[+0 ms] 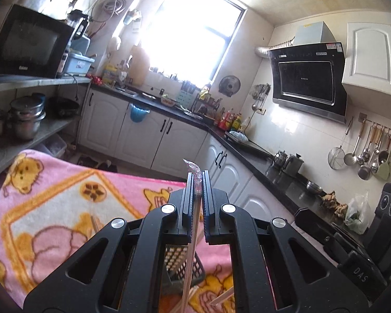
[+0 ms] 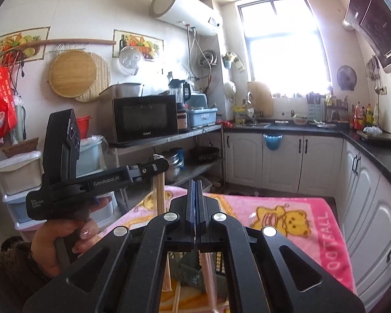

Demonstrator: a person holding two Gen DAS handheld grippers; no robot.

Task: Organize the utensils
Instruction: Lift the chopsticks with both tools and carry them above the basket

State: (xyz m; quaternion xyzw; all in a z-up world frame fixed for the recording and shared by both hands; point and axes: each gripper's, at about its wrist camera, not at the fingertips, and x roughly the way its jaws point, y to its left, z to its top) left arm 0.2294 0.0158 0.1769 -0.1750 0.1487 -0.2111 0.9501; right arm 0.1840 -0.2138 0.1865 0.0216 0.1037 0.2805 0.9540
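Observation:
My left gripper (image 1: 197, 176) is shut on a plastic-wrapped pair of chopsticks (image 1: 193, 237), held upright over a black mesh utensil basket (image 1: 181, 264) on the pink bear blanket (image 1: 52, 208). In the right wrist view the left gripper (image 2: 160, 163) shows at the left, held by a hand, with the pale chopsticks (image 2: 160, 195) hanging down from it. My right gripper (image 2: 195, 182) is shut on a thin pinkish wrapped stick (image 2: 208, 281) that hangs below its jaws over the basket (image 2: 193, 271). A loose chopstick (image 1: 223, 298) lies on the blanket.
The pink blanket (image 2: 286, 221) covers a table in a kitchen. White cabinets with a black counter (image 2: 372, 154) run along the right. A shelf with a microwave (image 2: 146, 117) and pots stands to the left. Storage bins (image 2: 18, 172) stand at the far left.

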